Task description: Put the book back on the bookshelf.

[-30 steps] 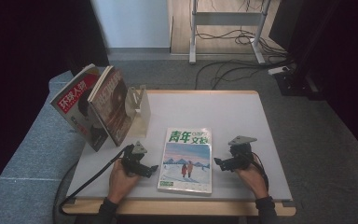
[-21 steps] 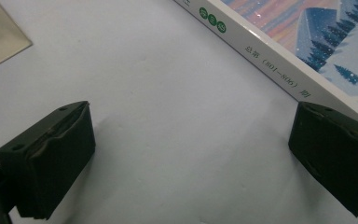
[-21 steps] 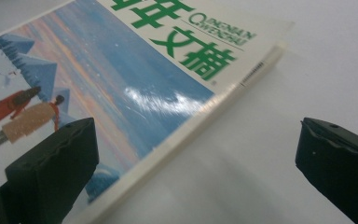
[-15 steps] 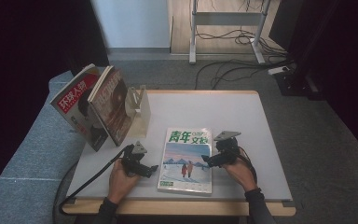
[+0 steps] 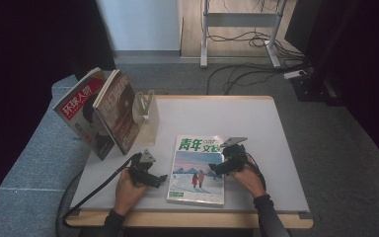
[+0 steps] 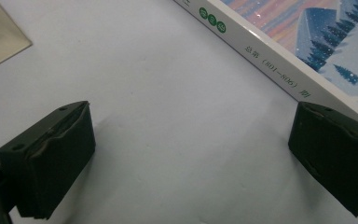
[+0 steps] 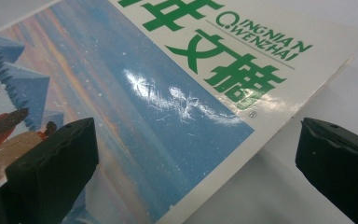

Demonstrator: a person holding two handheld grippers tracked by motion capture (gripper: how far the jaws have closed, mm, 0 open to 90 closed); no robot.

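A magazine (image 5: 197, 170) with green Chinese title and a snowy picture lies flat on the white table (image 5: 256, 128). My left gripper (image 5: 162, 178) rests open on the table just left of its spine; in the left gripper view the spine (image 6: 279, 51) runs past the right jaw, and bare table lies between the jaws of the gripper (image 6: 191, 154). My right gripper (image 5: 215, 171) is open at the magazine's right edge. In the right gripper view one jaw is over the cover (image 7: 144, 93) and the other over the table, so the gripper (image 7: 196, 163) straddles that edge.
At the table's left, two magazines (image 5: 81, 111) (image 5: 121, 111) stand leaning against a beige stand (image 5: 148, 116), whose base corner (image 6: 0, 37) shows in the left gripper view. Cables and metal frame legs (image 5: 237, 29) lie on the floor behind the table.
My right gripper has moved left from the bare table onto the magazine's right edge. The left gripper has stayed where it was.
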